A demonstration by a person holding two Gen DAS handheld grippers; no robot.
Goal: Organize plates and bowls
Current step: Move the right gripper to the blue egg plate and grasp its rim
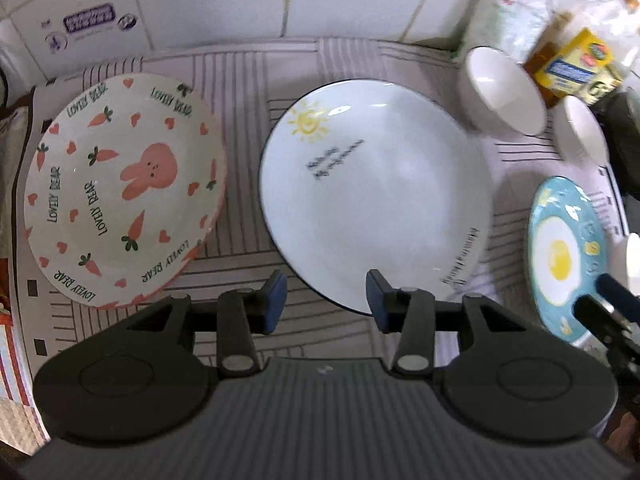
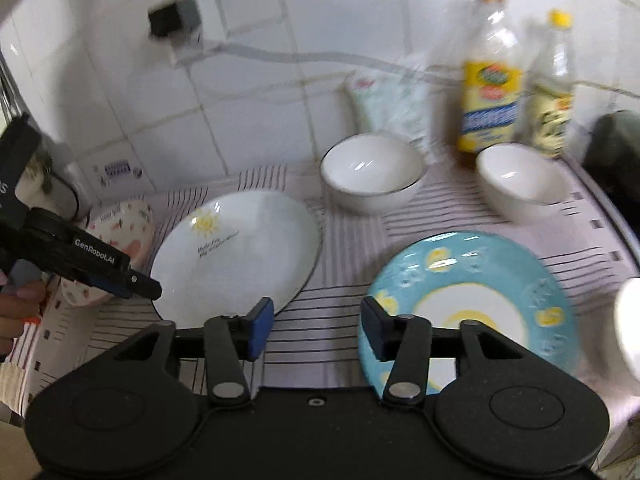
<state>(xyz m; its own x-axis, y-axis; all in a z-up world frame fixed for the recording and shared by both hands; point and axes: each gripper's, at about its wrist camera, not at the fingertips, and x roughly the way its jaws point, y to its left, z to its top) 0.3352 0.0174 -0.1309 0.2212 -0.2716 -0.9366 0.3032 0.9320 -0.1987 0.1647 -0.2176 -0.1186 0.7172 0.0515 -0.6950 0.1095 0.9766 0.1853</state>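
A rabbit-and-carrot plate (image 1: 120,196) lies at the left on a striped mat (image 1: 244,80). A white sun plate (image 1: 376,188) lies in the middle, also in the right wrist view (image 2: 236,248). A blue egg plate (image 1: 564,252) lies at the right, also in the right wrist view (image 2: 472,296). Two white bowls (image 2: 372,172) (image 2: 520,184) stand behind. My left gripper (image 1: 326,296) is open and empty over the sun plate's near edge. My right gripper (image 2: 316,320) is open and empty between the sun plate and the egg plate.
Two bottles (image 2: 490,80) (image 2: 550,88) and a white packet (image 2: 384,100) stand against the tiled wall behind the bowls. A plug with cables (image 2: 172,20) hangs on the wall. A white object (image 2: 628,320) sits at the right edge.
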